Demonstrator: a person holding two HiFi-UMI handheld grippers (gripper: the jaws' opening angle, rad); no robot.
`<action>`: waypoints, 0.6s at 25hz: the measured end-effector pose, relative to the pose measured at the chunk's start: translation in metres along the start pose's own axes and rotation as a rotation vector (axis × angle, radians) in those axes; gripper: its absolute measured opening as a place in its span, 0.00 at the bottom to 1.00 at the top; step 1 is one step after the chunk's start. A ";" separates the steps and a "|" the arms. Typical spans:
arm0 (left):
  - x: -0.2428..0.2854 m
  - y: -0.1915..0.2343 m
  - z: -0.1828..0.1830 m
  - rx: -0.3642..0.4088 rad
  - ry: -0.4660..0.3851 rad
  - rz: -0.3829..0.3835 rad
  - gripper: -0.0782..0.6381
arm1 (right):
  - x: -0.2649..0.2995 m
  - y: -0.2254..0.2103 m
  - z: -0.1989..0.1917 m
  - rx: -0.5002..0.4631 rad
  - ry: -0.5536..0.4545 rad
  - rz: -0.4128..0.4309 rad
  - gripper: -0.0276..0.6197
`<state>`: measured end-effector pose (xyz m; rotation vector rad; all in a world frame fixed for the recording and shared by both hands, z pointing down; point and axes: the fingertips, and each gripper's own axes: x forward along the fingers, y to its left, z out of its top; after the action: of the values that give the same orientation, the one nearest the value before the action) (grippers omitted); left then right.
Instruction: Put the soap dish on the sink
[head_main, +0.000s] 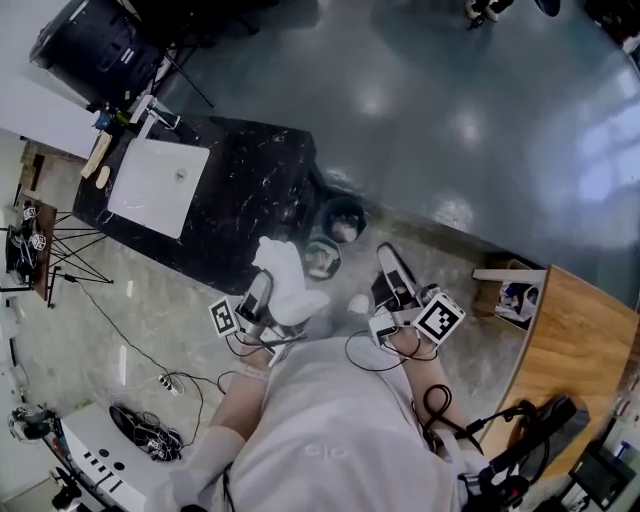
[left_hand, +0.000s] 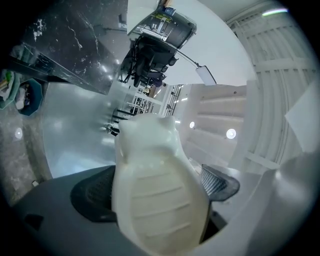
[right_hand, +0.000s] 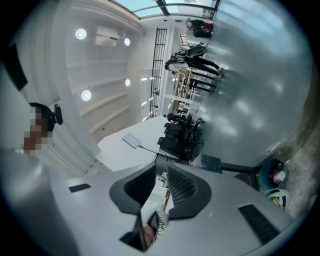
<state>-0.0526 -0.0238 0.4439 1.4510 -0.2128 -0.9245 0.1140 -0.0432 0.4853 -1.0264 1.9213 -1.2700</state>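
Pinching soap dish (left_hand: 157, 195) in left fingers (left_hand: 92, 197), raised for carry; sink (head_main: 155, 185) in black tabletop (head_main: 250, 190) well apart ahead. Right fingers (right_hand: 187, 192) pressed together, empty, kept aside.

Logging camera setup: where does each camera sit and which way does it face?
Head view: on the person's head, looking steeply down at the black counter, sink, left claw, right claw and the person's torso.
Left gripper view: on the left claw, looking along its jaws, shut on the soap dish.
Right gripper view: on the right claw, jaws close together, nothing between, facing the room.
Shared: head and left gripper views both show soap dish and black counter.
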 end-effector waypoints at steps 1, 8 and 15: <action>0.003 0.000 0.001 0.002 -0.007 0.001 0.83 | 0.002 0.002 0.002 -0.011 0.008 0.009 0.17; 0.003 -0.005 0.018 0.025 -0.041 0.000 0.83 | 0.020 0.007 -0.002 -0.023 0.046 0.041 0.17; -0.007 -0.007 0.047 0.040 -0.065 0.031 0.83 | 0.043 0.013 -0.014 -0.028 0.057 0.055 0.17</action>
<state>-0.0900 -0.0539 0.4486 1.4520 -0.3026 -0.9472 0.0770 -0.0707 0.4745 -0.9536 2.0017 -1.2578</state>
